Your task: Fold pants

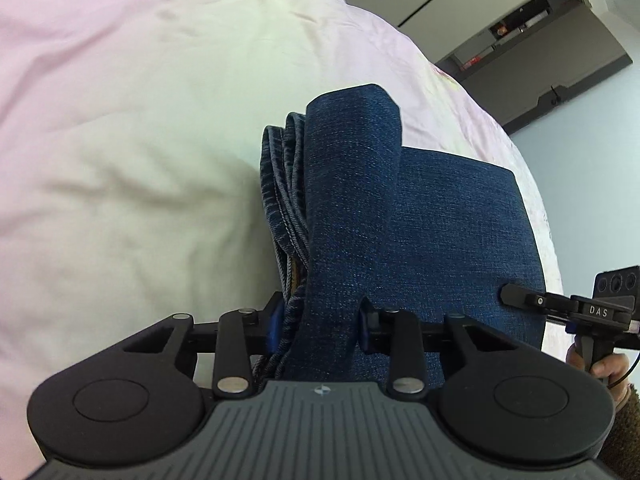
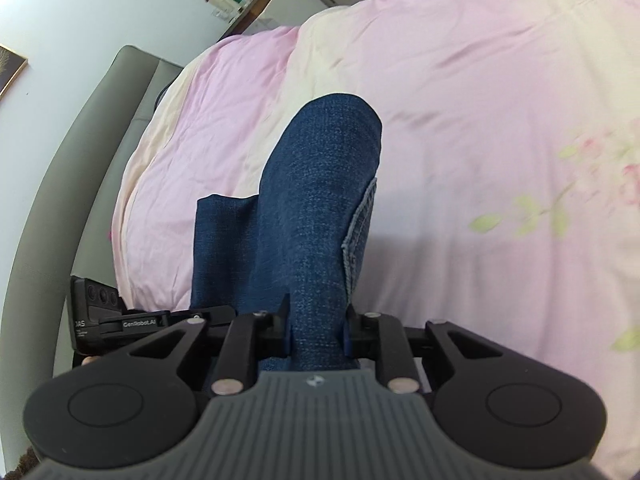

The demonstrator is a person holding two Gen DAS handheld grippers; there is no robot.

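Observation:
Dark blue denim pants [image 1: 420, 216] hang folded above a pink and cream bed. My left gripper [image 1: 320, 326] is shut on a thick bunch of the pants with hem edges showing on its left. My right gripper [image 2: 318, 330] is shut on the pants [image 2: 316, 220] near a stitched pocket. The right gripper also shows at the right edge of the left wrist view [image 1: 568, 306], beside the fabric. The left gripper's body shows at the left of the right wrist view [image 2: 120, 322].
The bed cover [image 1: 140, 160] lies below and around the pants, with a floral print [image 2: 560, 200] on the right. A grey padded headboard [image 2: 80, 160] curves at the left. A dark shelf unit [image 1: 540, 40] stands beyond the bed.

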